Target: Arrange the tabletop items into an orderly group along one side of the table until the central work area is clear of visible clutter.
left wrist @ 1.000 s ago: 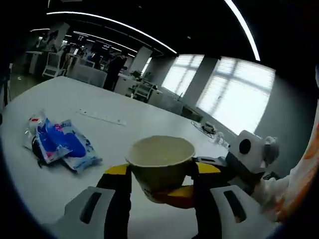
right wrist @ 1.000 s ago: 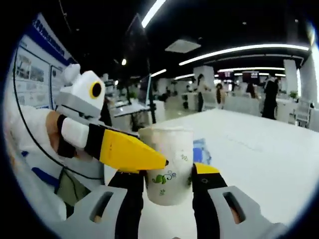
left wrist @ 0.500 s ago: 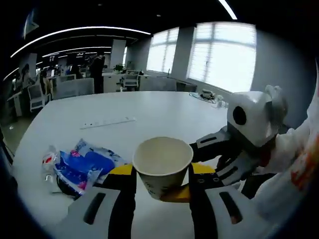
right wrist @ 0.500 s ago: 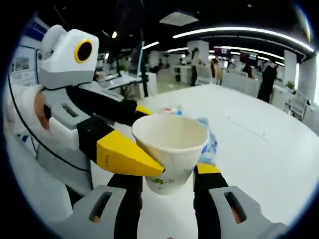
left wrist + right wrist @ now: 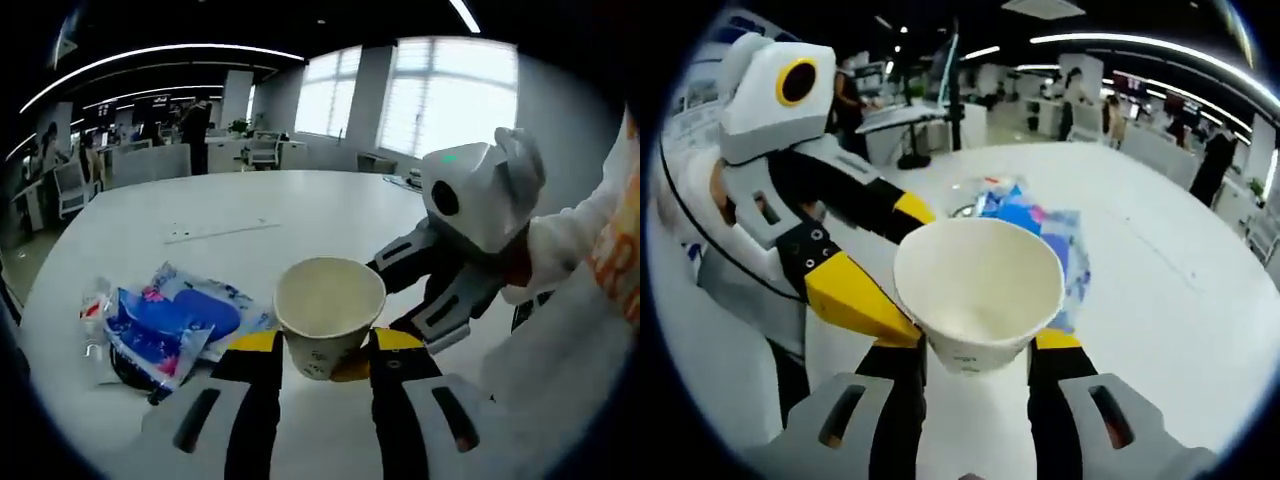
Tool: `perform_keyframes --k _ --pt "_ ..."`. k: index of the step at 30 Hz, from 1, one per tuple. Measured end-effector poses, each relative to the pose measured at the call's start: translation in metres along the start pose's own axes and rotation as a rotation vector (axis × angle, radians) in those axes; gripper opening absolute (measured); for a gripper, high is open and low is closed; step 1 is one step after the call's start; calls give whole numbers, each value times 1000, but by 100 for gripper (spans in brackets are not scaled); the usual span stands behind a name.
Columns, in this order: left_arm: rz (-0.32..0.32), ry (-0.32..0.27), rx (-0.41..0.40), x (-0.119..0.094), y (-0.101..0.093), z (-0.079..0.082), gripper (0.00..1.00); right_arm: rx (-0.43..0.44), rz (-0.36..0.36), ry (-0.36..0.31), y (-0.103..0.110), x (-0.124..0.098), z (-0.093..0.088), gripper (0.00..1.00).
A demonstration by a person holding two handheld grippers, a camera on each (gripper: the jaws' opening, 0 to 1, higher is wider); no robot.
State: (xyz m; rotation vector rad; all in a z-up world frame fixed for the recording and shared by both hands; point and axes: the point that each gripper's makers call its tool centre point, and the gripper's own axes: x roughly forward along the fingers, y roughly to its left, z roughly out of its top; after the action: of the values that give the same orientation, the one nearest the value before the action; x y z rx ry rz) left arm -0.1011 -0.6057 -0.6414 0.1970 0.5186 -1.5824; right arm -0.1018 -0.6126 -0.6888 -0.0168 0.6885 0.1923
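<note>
White table in open office; blue packets lie on it.

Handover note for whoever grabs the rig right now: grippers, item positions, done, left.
Left gripper: shut on the paper cup, jaws on both sides of its lower wall.
Right gripper: shut on the same cup, which looks empty.
Cup is held upright above the white table, next to the blue snack packets; whether its base touches the table cannot be told.
A long thin white strip lies farther out on the table.
Done: cup brought beside the packets.
Left: set the cup down, release both grippers, then move the strip to the group.
</note>
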Motion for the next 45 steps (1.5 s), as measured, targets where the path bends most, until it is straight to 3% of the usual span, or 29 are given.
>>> perform_keyframes --k 2,3,6,9,14,29,45 --pt "15 -4 -144 3 -1 -3 38 -1 4 2 0 6 -7 37" --pt "26 15 -156 5 0 -10 38 -11 5 18 1 8 -11 37" --pt "59 66 -16 10 5 -28 36 -55 10 35 0 14 -17 37" --pt "37 74 -65 12 6 -32 37 -76 23 56 2 24 -27 37" --pt "32 108 -37 18 13 -42 38 -140 -1 57 -1 35 -34 37" --pt "26 136 -113 29 11 -58 41 -45 27 103 -2 40 -52 38" --pt "35 154 -151 34 7 -68 40 -42 48 144 1 41 -68 39"
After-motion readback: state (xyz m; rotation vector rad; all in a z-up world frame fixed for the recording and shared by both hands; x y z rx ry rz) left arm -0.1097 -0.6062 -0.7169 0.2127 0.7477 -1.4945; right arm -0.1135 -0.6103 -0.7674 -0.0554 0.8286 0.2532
